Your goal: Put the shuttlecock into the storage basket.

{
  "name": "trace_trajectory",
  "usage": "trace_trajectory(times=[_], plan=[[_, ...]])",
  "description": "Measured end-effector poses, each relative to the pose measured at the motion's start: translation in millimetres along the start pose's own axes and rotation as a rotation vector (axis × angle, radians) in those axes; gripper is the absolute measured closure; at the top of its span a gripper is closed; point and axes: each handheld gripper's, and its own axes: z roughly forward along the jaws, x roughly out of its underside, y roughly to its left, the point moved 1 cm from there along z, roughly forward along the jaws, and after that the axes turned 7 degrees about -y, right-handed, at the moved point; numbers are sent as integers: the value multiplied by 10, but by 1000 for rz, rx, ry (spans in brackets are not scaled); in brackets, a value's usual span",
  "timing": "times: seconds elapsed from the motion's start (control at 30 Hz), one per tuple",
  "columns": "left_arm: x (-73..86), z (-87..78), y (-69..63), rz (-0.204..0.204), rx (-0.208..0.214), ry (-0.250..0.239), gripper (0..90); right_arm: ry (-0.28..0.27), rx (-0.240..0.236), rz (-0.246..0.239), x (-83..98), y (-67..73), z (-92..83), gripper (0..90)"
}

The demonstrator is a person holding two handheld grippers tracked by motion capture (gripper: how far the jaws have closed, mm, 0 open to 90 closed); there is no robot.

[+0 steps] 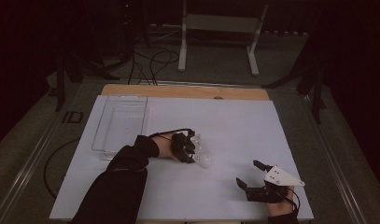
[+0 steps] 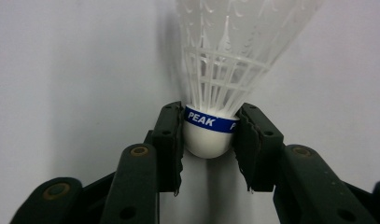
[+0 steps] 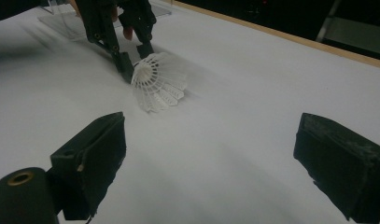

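Observation:
A white plastic shuttlecock (image 2: 215, 70) with a blue band marked PEAK lies on the white table sheet (image 1: 234, 126). My left gripper (image 2: 210, 135) is shut on its rounded white cork base, one black pad on each side. From above, the left gripper (image 1: 193, 148) sits mid-table with the shuttlecock (image 1: 202, 151) skirt fanning to its right. In the right gripper view the shuttlecock (image 3: 159, 81) lies ahead with the left gripper's jaws clamped on its base. My right gripper (image 1: 253, 173) rests near the front right of the sheet, jaws wide apart with nothing between them.
A clear plastic tray (image 1: 122, 123) lies at the left rear of the sheet, also seen in the right gripper view as a tray (image 3: 71, 21) behind the left hand. A wooden table edge (image 1: 187, 91) runs along the back. Cables and a white stand (image 1: 220, 28) are on the floor beyond.

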Motion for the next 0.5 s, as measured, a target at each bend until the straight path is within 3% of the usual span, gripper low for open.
trace_trajectory(times=[0.2,0.5], plan=[[-43,-46,-14,17,7,2,651,1,1,0,-3,1,-2,93],[-80,-140,-44,-10,42,34,654,-2,2,-1,-7,3,-4,93]])
